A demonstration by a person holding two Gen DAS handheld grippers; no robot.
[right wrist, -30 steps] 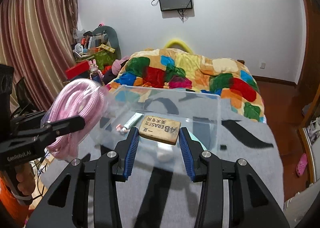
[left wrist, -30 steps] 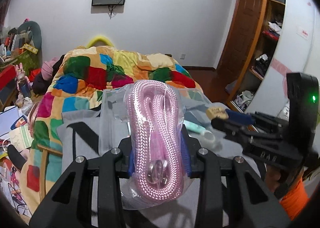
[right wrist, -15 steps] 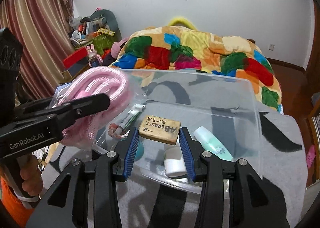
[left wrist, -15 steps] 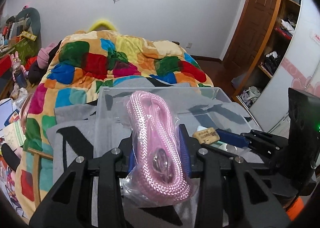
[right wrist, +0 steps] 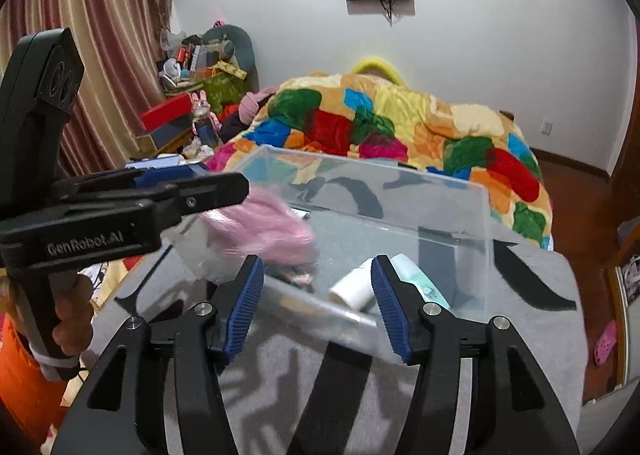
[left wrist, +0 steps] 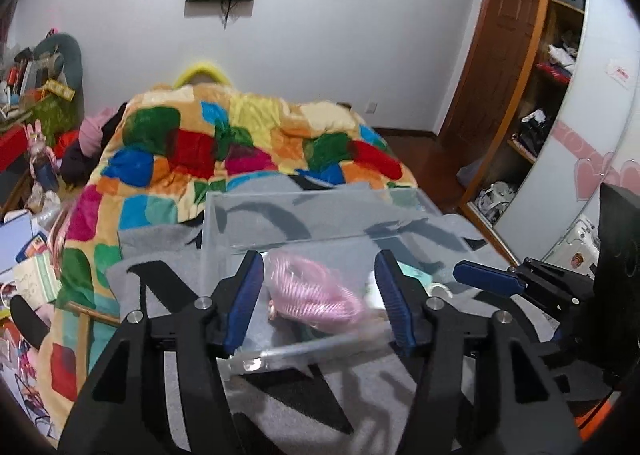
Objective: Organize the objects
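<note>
A clear plastic bin [left wrist: 304, 219] [right wrist: 460, 191] stands on a grey blanket with black marks. A pink rope in a clear bag [left wrist: 316, 291] [right wrist: 264, 227] is inside the bin, blurred by motion. My left gripper [left wrist: 320, 299] is open and empty, just above the bin's near rim. My right gripper [right wrist: 316, 291] is open and empty over the bin's near rim. A white and green tube [right wrist: 412, 279] lies in the bin. The eraser is not visible.
A patchwork quilt [left wrist: 240, 151] covers the bed behind the bin. Cluttered shelves and boxes [right wrist: 192, 95] stand at the left by the curtain. A wardrobe with open shelves [left wrist: 536, 103] is at the right.
Both grippers opened. The pink rope bag dropped from my left gripper into the bin. The eraser left my right gripper and is out of sight.
</note>
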